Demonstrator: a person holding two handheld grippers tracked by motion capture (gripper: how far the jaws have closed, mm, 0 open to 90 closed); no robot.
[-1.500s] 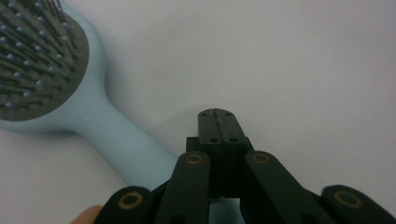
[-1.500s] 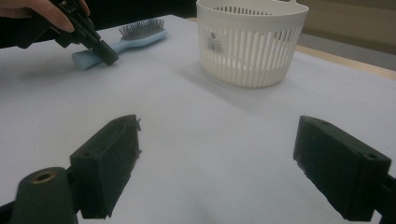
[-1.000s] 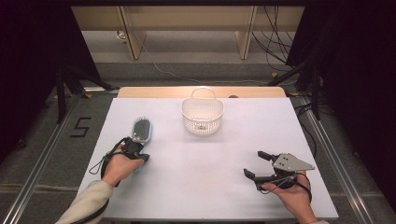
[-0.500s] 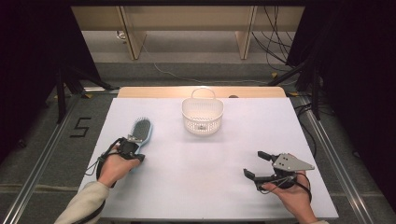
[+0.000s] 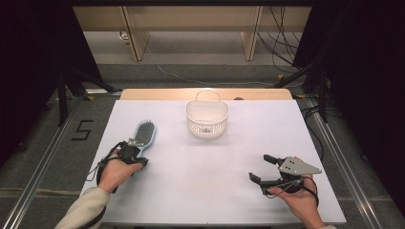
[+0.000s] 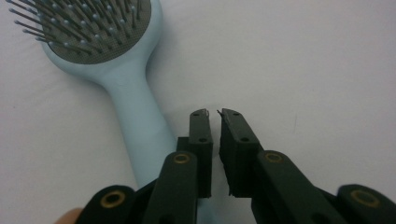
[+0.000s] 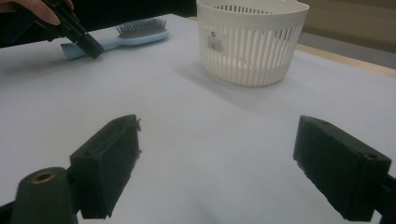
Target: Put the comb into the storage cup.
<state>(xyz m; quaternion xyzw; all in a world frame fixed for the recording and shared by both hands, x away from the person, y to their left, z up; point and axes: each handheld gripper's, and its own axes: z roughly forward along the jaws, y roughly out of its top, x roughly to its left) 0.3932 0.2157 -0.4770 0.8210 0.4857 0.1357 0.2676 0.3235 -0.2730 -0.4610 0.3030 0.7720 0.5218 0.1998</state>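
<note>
A light blue hairbrush [image 5: 143, 132] lies bristles up on the left of the white table [image 5: 215, 191], head pointing away from me. My left gripper [image 5: 132, 151] hovers over its handle end. In the left gripper view the jaws [image 6: 215, 114] stand almost together with nothing between them, and the hairbrush handle [image 6: 137, 107] runs just left of and under the left jaw. My right gripper [image 5: 258, 167] rests at the front right, jaws wide apart [image 7: 217, 128] and empty. In the right gripper view the hairbrush [image 7: 135, 30] and the left gripper [image 7: 86, 44] show far off.
A white slatted plastic basket [image 5: 207, 119] with a handle stands at the back centre of the table; it also looks empty as basket [image 7: 252, 46]. A wooden strip [image 5: 157, 94] borders the far edge. Dark stands and cables surround the table.
My left gripper has shifted slightly left and back along the hairbrush handle. The right gripper has not moved.
</note>
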